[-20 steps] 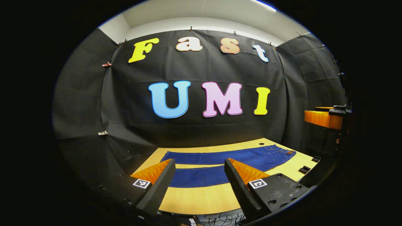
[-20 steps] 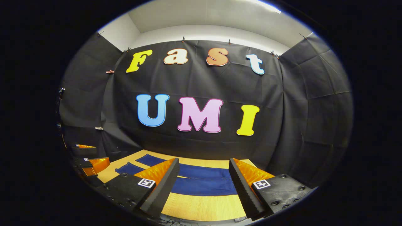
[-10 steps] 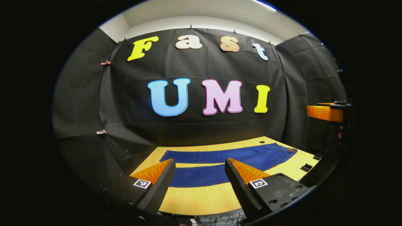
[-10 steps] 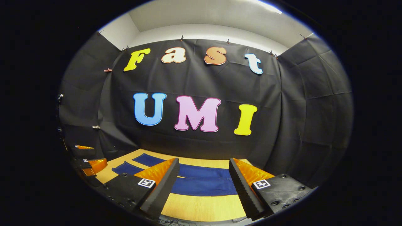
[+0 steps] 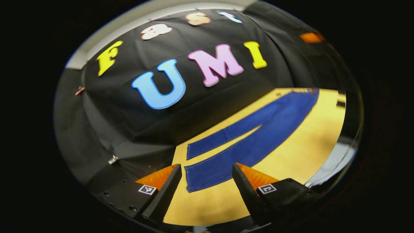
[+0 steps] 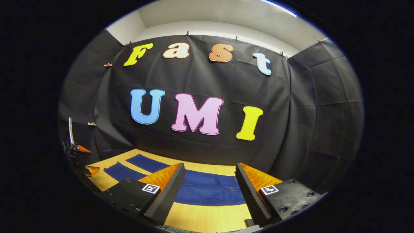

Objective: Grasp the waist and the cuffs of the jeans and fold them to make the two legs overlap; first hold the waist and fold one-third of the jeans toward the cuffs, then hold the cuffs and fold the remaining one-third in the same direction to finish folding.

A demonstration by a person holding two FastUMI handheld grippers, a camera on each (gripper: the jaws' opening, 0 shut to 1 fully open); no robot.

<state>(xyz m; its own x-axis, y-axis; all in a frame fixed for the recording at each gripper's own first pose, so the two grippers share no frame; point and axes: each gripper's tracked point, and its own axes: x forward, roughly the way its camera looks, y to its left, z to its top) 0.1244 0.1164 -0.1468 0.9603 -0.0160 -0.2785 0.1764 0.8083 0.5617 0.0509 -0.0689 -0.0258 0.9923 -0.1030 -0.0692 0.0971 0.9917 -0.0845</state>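
- Left gripper view: the left gripper [image 5: 205, 184] hung above the wooden table [image 5: 304, 145], its two fingers spread wide with nothing between them; the picture was tilted and somewhat blurred.
- The jeans [image 5: 252, 142] lay flat on that table, the two legs side by side and parted toward the cuffs; the nearer cuff [image 5: 189, 178] sat just ahead of the gap between the fingers, the farther cuff [image 5: 190, 151] beyond it, nearer the booth wall.
- The waist [image 5: 307, 94] lay at the far end of the table, well apart from the left gripper.
- Right gripper view: the right gripper [image 6: 210, 187] was held over the table [image 6: 207, 218], its jaws likewise wide apart and holding nothing; the serrated black fingers [image 6: 250, 194] stood clear of the cloth.
- The broad upper part of the jeans [image 6: 210, 191] stretched across the table beyond those fingers; the two legs ran off to the side, one cuff [image 6: 113, 170] near the table's edge.
- The left gripper [image 6: 82, 160] showed past that cuff, at the table's far side; how it stood there was too small to tell.
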